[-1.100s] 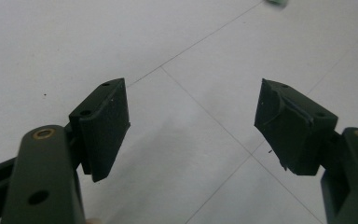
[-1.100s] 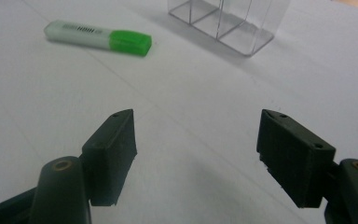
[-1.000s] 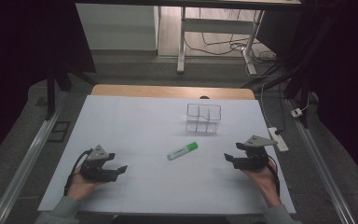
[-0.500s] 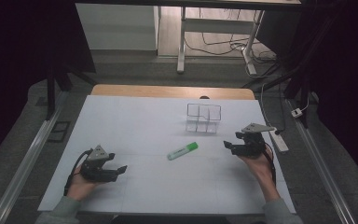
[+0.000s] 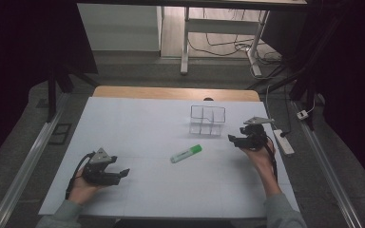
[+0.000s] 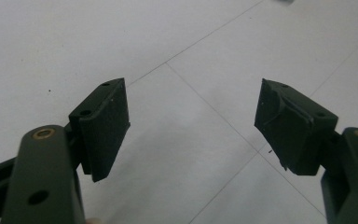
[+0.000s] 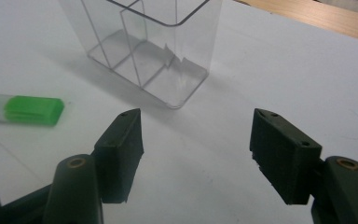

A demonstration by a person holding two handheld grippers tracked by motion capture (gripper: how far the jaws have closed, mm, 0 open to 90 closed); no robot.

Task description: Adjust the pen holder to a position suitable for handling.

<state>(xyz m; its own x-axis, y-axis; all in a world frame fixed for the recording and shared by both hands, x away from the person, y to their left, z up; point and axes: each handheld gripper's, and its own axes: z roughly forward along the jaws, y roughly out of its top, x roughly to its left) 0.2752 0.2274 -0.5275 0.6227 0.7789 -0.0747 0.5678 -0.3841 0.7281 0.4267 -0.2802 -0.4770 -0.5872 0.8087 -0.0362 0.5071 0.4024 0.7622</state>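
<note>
A green highlighter (image 5: pixel 186 153) lies on the white table (image 5: pixel 142 123), its green cap (image 7: pixel 33 110) showing at the left of the right gripper view. Behind it stands a clear divided box (image 5: pixel 208 119), also close ahead in the right gripper view (image 7: pixel 144 46). My right gripper (image 5: pixel 232 138) hovers just right of the box, pointing left; its jaws have just been closing a little, stay wide apart and hold nothing (image 7: pixel 193 149). My left gripper (image 5: pixel 122 174) rests near the front left of the table, open and empty (image 6: pixel 191 126).
A white power strip (image 5: pixel 283 142) lies along the table's right edge beside my right hand. The wooden table edge (image 5: pixel 171 92) runs along the back. Metal rails flank both sides.
My right gripper has moved away from me, toward the clear box. The left gripper, the highlighter and the box have stayed put.
</note>
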